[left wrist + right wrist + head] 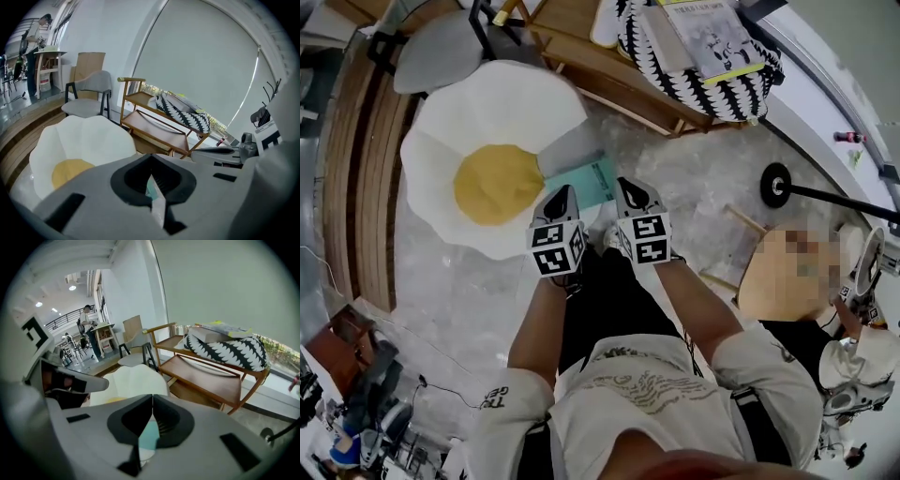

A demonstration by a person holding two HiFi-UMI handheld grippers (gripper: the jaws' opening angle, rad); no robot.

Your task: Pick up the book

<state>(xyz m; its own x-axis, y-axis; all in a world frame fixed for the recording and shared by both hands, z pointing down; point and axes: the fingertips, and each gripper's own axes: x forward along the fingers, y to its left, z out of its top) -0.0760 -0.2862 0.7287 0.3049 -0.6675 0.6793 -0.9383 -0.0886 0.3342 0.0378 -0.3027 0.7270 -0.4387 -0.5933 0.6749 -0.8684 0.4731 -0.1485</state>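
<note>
A thin teal book (581, 181) lies flat on the grey floor, against the right edge of a fried-egg-shaped rug (487, 103). My left gripper (561, 201) and right gripper (634, 193) hang side by side just above the book's near edge and point down at it. Both are shut with nothing between the fingers. A sliver of the teal cover (151, 189) shows below the meeting tips of the left gripper (151, 174). The teal cover (150, 434) also shows below the right gripper (152, 416). The person's legs hide the floor below the grippers.
A wooden trolley (609, 70) stands beyond the book, with a black-and-white patterned cushion (741, 89) and an open magazine (712, 37) on it. A grey chair (441, 47) is at the top left, a wooden step (366, 169) at the left, and a round black stand base (776, 185) and a wooden stool (769, 281) at the right.
</note>
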